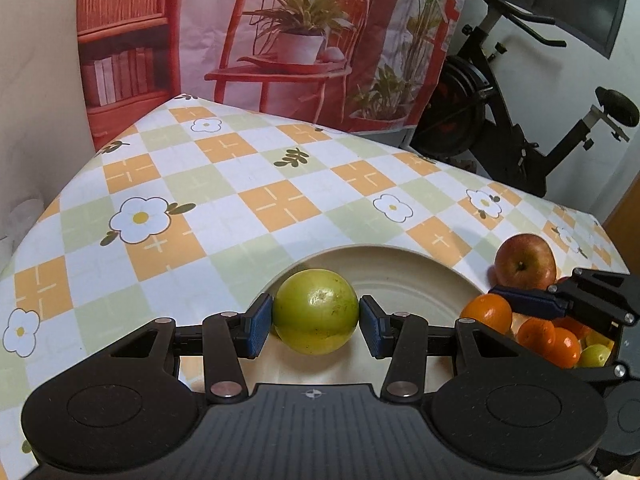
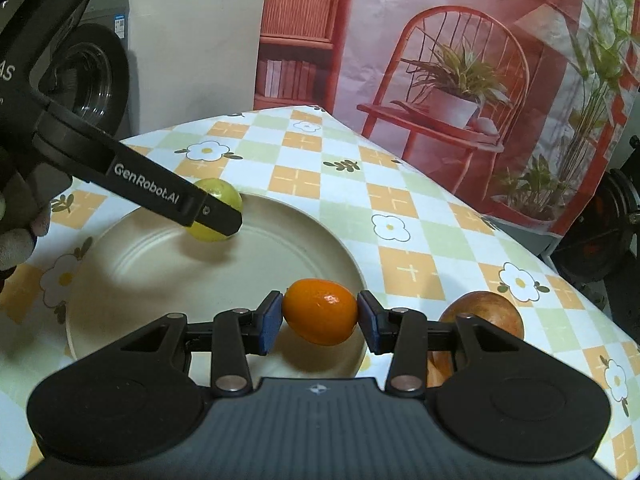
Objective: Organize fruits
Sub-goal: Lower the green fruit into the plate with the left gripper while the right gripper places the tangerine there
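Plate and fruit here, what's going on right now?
A person is sorting fruit with two handheld grippers over a cream plate on a checked tablecloth. The left gripper is shut on a green fruit at the plate's far side. The right gripper is shut on an orange over the plate's near edge. A red apple sits on the cloth beside the plate, with more oranges near it.

A home — exercise bike (image 1: 520,120), washing machine (image 2: 92,76) (floral tablecloth (image 1: 240,184)).
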Tool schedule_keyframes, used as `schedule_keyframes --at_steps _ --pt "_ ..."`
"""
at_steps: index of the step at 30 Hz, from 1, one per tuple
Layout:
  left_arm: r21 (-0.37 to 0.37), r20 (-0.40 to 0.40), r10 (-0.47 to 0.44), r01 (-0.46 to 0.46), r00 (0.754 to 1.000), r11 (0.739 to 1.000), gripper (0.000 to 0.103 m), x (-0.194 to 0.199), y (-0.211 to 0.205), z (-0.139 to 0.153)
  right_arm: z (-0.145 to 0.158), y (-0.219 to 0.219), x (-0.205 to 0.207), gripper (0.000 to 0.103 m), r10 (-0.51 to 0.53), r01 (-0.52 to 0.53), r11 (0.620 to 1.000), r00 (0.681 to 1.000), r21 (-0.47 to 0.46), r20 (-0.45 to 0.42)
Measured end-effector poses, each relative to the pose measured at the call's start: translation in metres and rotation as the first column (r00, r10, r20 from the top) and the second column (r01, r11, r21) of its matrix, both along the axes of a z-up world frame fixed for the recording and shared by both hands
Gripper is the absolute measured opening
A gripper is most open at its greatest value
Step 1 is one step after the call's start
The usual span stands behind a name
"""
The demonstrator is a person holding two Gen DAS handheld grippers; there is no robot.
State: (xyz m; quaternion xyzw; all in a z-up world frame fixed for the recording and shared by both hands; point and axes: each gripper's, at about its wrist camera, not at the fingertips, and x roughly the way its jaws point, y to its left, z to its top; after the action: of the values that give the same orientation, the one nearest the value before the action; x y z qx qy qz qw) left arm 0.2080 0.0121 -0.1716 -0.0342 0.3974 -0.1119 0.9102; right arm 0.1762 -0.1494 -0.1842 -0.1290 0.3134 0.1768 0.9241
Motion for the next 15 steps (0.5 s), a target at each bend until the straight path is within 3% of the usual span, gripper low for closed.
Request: schedule_keyframes --at_steps 15 --pt "0.016 0.006 -0.014 0.014 1.000 1.000 0.050 -0.002 -0.001 -0.004 -0.012 0.003 0.003 0.044 -0.005 0.005 1.000 1.000 0.000 -0.030"
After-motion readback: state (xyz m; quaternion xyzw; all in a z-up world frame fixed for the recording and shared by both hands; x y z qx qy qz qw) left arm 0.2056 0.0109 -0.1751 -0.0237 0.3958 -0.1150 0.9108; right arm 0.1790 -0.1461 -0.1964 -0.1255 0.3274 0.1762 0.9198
